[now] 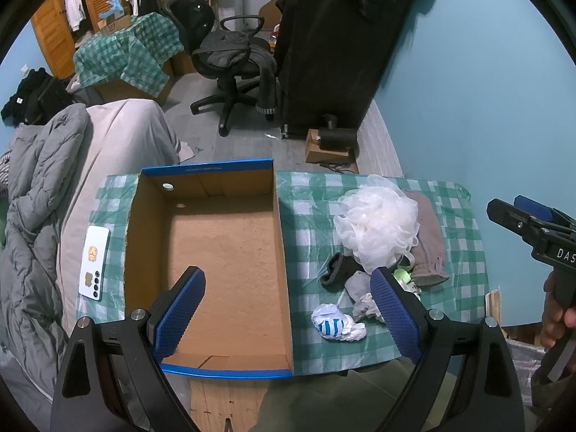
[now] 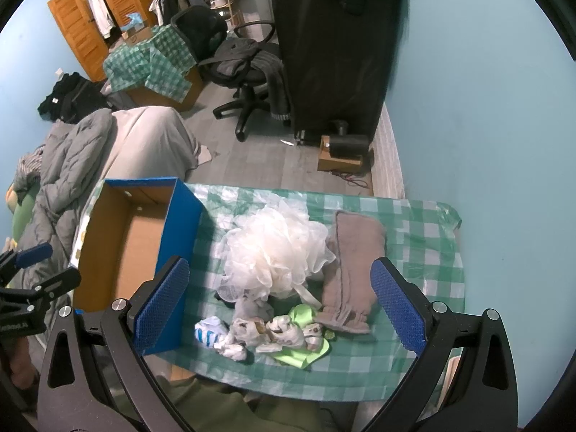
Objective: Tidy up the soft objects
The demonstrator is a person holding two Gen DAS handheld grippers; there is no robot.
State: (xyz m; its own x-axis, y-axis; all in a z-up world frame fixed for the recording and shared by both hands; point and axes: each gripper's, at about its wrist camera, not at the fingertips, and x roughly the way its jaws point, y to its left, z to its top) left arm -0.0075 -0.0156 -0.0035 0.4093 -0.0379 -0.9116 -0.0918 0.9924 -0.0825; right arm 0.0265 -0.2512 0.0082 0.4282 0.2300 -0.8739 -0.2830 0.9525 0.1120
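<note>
The cardboard box (image 1: 216, 252) stood empty on the left part of the checked tablecloth (image 2: 414, 223), and every soft item lay to its right, outside it. The left gripper (image 1: 288, 306) hung with its jaws spread wide and empty, mostly over the box. The right gripper (image 2: 280, 302) was likewise spread and empty, poised above the pile, and was judged the nearer tool. Directly ahead of it lay the white mesh sponge (image 2: 273, 252), with the brown towel (image 2: 356, 262) just beside it, long axis running away from the camera. The striped sock (image 2: 208, 334) and crumpled pieces lay nearest the table's front edge. Transfer would run leftward into the box.
</note>
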